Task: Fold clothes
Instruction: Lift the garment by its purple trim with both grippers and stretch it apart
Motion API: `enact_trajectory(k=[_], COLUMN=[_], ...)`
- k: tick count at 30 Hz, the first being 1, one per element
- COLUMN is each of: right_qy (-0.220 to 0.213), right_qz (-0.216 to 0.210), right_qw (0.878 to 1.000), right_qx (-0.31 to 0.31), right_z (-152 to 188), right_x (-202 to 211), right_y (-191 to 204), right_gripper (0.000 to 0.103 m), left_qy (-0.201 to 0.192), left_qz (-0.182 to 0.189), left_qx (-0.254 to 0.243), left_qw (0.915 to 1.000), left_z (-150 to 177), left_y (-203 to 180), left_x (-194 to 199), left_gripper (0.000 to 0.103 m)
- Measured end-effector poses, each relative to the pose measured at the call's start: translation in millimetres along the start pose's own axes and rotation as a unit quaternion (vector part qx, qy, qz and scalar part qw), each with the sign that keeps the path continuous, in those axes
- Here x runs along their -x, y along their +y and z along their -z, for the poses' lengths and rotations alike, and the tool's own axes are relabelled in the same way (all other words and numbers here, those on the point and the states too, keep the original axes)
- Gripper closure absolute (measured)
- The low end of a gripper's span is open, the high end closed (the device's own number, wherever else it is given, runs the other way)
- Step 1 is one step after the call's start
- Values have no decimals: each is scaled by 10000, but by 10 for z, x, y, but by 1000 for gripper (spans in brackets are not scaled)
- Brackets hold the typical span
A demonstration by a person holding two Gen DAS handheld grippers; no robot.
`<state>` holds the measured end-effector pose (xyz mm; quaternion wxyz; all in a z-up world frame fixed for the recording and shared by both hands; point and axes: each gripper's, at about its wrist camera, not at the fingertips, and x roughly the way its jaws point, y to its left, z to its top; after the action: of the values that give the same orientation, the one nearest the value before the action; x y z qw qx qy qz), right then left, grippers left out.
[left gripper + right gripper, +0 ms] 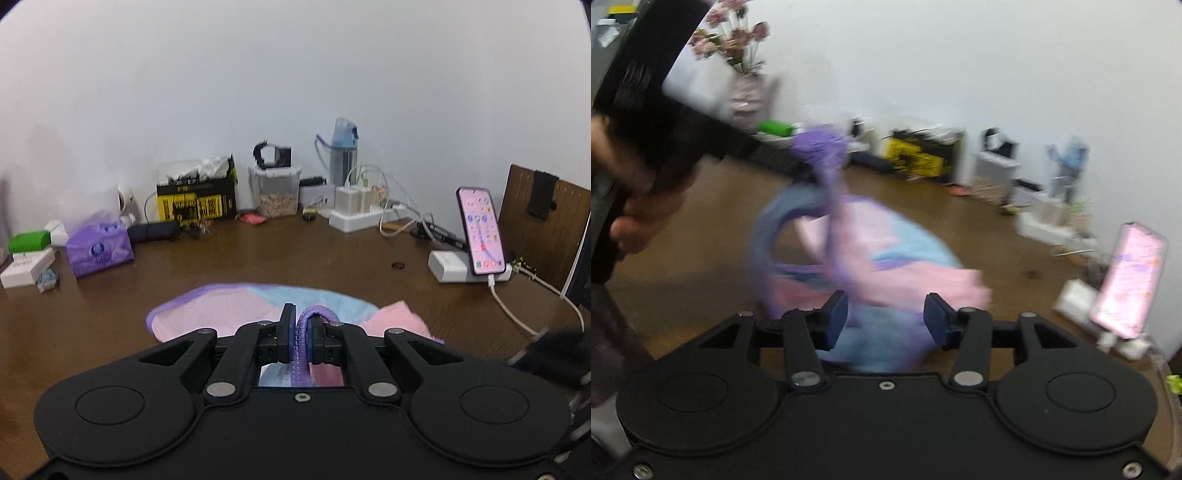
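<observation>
Left jaws: my left gripper point(300, 334) is clenched on the purple ribbed hem band point(303, 345) of the pink, light-blue and purple mesh garment point(236, 306); the blue pads press the band from both sides, and it arches up between them.

Right jaws: my right gripper point(885, 316) stands wide apart, holding nothing; blurred light-blue cloth lies in the gap between the pads, and I cannot tell if it touches them.

Garment: it lies on the brown wooden table point(258, 254) just ahead of and beneath my left jaws; from the right wrist it spreads ahead of the open jaws, with one purple strip rising to the upper left toward the left gripper's black body point(657, 122).

Hard to make out: the right wrist view is motion-blurred throughout, so fabric edges and folds are unclear. The garment's near part is hidden under my left gripper body.

Cut off: the hand point(631, 192) on the left gripper is cropped at the frame edge.

Writing: the yellow-and-black cardboard box point(197, 201) far ahead of the left jaws carries print too small to read; the purple tissue pack point(99, 247) has a logo, illegible. The lit smartphone on its white stand point(480, 232) shows app icons only.
</observation>
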<state>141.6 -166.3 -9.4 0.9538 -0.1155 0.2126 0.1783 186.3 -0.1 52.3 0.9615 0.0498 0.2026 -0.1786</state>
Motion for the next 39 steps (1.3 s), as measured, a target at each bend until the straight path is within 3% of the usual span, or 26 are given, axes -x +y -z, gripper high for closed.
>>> enact_trajectory(k=[5, 8, 9, 16, 20, 23, 25, 28, 32, 35, 39], right_qy=[199, 288, 288, -272, -553, -316, 10, 33, -332, -553, -847], right_qz=[171, 229, 241, 977, 333, -414, -1228, -1510, -865, -734, 365], right_qw=[9996, 9993, 9993, 9948, 9959, 9968, 9914, 9869, 9930, 9940, 9957], right_qx=[116, -9, -47, -87, -638, -603, -455, -561, -734, -599, 75], right_z=[55, 112, 123, 49, -58, -61, 6, 75, 52, -52, -350], right_x=[-308, -361, -347, 212, 591, 694, 713, 746, 892, 1030, 1033], right_y=[102, 28, 12, -253, -604, -688, -682, -675, -762, -801, -788], right_gripper=[62, 94, 97, 97, 97, 97, 97, 98, 98, 98, 98], left_qy=[-96, -65, -57, -35, 26, -82, -175, -236, -181, -370, -534], left_qz=[17, -50, -70, -46, -47, -148, -227, -273, -294, -168, 240], left_qx=[-90, -59, -56, -350, -506, -562, -597, -615, -705, -833, -432], left_qw=[9999, 9999, 9999, 9994, 9987, 9983, 9978, 9975, 9969, 9957, 9973], left_z=[-37, -24, -19, 114, 184, 138, 95, 71, 101, 37, -265], left_y=[-48, -63, -58, -140, -222, -224, -183, -168, -208, -202, -3], left_x=[89, 56, 52, 61, 89, 150, 213, 283, 321, 407, 504], left_gripper=[97, 97, 97, 97, 97, 97, 96, 96, 96, 96, 96])
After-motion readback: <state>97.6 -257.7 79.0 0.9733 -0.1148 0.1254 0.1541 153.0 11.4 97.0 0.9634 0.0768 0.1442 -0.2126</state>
